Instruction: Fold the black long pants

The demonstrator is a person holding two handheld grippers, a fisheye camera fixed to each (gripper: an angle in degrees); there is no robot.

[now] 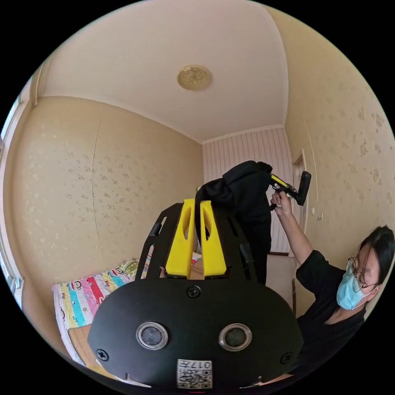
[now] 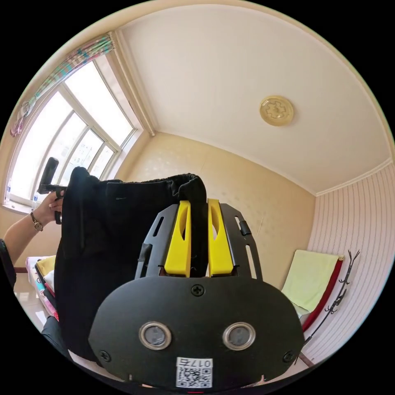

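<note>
Holding aloft: the black long pants (image 2: 111, 255) hang in the air between two raised grippers, waistband uppermost.

Left gripper view, own gripper: the left gripper (image 1: 196, 214) has its yellow jaws drawn narrow, with a strip of black cloth running up between them; both jaws appear to press on it.

Left gripper view, far gripper: the right gripper (image 1: 293, 190) is held high in the person's hand (image 1: 282, 202), beside the far end of the bunched pants (image 1: 242, 197); its jaws are hidden by cloth here.

Left gripper view, below: a bed with a bright patterned sheet (image 1: 88, 294) lies well beneath the garment.

Right gripper view, own gripper: the right gripper (image 2: 199, 214) has its jaws narrow on the gathered waistband edge, cloth filling the gap between them.

Right gripper view, far gripper: the left gripper (image 2: 49, 181) is at the opposite waistband corner, near the window (image 2: 70, 135); whether its jaws are closed cannot be told here.

Right gripper view, garment: the pants drop as one dark sheet; the legs' lower ends are hidden.

Stage, as judged: spreading before the first fold.

Risk, slip: each hold takes little cloth, so a shake could pull the waistband free.

Risk, crooked lay: uneven hand heights would set the legs down twisted on the bed.
</note>
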